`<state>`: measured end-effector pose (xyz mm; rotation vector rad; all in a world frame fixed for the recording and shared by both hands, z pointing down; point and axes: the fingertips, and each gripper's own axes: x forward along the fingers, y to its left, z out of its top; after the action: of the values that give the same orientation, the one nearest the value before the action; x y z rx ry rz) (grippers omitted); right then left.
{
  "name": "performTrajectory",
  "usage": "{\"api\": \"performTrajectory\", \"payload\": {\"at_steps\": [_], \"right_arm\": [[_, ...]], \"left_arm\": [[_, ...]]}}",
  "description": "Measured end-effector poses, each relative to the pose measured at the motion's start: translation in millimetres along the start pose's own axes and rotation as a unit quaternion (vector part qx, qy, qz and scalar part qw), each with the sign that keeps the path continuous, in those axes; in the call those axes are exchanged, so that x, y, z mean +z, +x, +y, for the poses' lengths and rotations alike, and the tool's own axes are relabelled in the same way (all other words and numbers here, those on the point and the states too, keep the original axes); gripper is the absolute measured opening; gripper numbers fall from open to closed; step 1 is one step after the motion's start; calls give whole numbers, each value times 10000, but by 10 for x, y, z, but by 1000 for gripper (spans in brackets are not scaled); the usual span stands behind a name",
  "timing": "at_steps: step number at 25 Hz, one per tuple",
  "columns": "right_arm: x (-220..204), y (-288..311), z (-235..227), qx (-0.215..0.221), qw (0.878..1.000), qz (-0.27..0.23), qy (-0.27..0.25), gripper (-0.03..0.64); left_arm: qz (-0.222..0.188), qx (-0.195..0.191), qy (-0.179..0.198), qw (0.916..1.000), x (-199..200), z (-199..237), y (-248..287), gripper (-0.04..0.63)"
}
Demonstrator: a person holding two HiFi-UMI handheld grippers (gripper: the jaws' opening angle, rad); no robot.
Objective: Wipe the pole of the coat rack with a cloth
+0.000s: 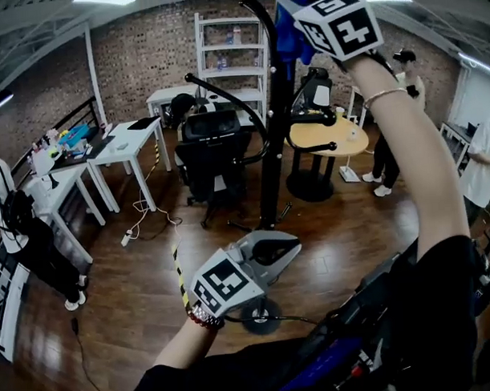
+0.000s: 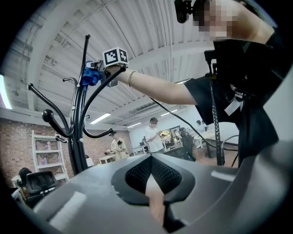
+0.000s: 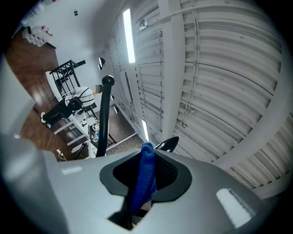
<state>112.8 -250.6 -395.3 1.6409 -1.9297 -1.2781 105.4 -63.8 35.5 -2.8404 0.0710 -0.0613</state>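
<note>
The left hand-held gripper (image 1: 273,251), clenched empty, is held low; the blue cloth (image 3: 143,183), grasped by the right hand-held gripper (image 3: 145,157), should be pressed firmly against the coat rack pole (image 1: 272,125)

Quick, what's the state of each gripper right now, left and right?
Left gripper: closed, nothing between its jaws.
Right gripper: closed on the blue cloth.

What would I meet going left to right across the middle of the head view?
White desk, black office chair, coat rack pole, round wooden table.
</note>
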Motion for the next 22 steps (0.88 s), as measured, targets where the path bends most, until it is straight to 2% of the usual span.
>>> {"api": "performTrajectory", "payload": {"at_steps": [2,5,11,19,22], "right_arm": [[-69,-47,76,70,9999,48,126,66],[-241,-151,55,-7,9988,72,474,64],[-268,-243,233,168,9966,-342,735,64],[-332,-520,632,906,9891,-738,892,66],[-409,-628,761,1149,9847,-810,1035,64]], "left_arm": [[-25,-163,-4,9999,14,-47,51,6],[20,-197,80,9998,25,-66,64,6],[132,-124,-99,9998,-80,-72,17,6],[174,142,-412,9989,-195,13,-117,6],[-162,391,-417,9982,-92,64,-195,6]]}}
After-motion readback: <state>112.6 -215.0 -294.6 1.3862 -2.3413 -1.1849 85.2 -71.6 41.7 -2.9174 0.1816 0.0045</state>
